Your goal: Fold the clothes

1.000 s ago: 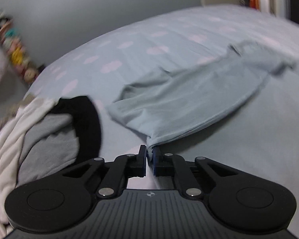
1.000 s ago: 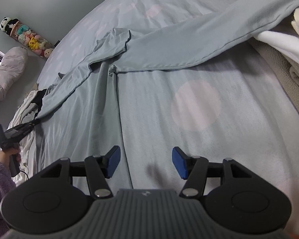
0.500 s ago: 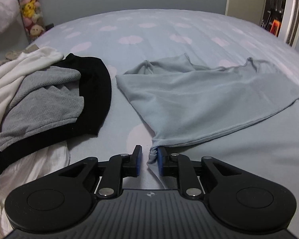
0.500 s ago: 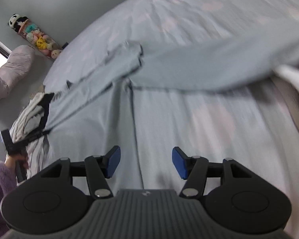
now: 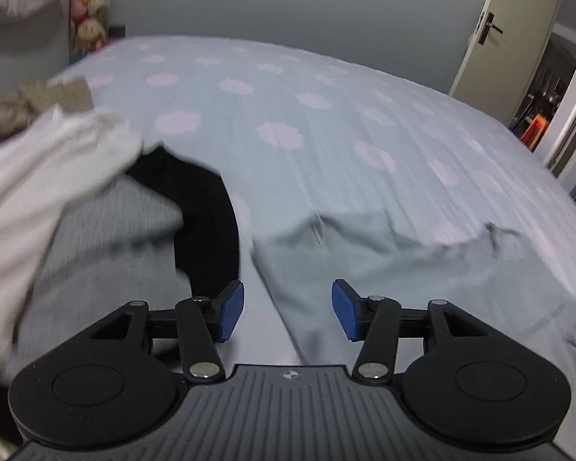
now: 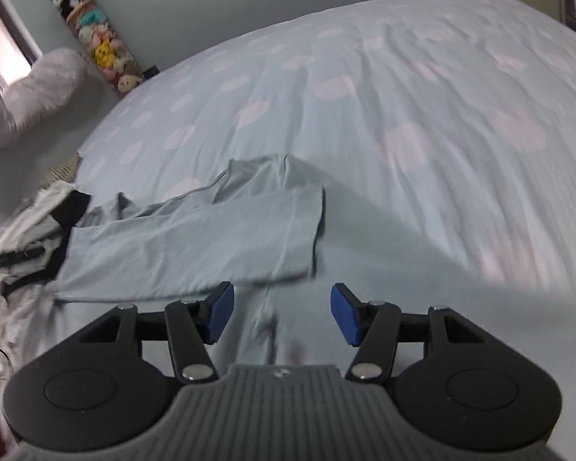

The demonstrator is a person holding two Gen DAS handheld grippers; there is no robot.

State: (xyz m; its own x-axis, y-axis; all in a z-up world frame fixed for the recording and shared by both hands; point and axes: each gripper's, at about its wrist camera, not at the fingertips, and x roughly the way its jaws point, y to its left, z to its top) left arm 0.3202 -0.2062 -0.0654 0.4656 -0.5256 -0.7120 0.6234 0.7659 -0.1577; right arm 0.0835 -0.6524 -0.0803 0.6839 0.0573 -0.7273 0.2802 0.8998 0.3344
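**Both jaws apart, one blue garment down on the bed**

One pale blue garment (image 6: 196, 246) lies spread on the bed (image 6: 422, 123), and that's our landmark. The left hand-held gripper (image 5: 286, 313) hangs just above the garment's near left edge; its jaws have just been opening, the two blue pads (image 5: 230, 309) now stand well apart, and nothing is pinched between them, with the cloth lying below. The right hand-held gripper (image 6: 280, 317) hovers at the garment's near right corner, its two pads equally wide apart and gripping nothing.

Left of the garment sits one heap of laundry. Count what shows there: one black piece (image 5: 207, 226) lying just beside the blue cloth, one grey ribbed piece (image 5: 107, 242) overlapping the black, and one white piece (image 5: 46, 176) draped across both. Motion blur smears that pile, so finer detail is lost.

Beyond the garment, one column of plush toys (image 6: 100, 46) stands against the wall. One door (image 5: 507, 30) stands far right of the garment.
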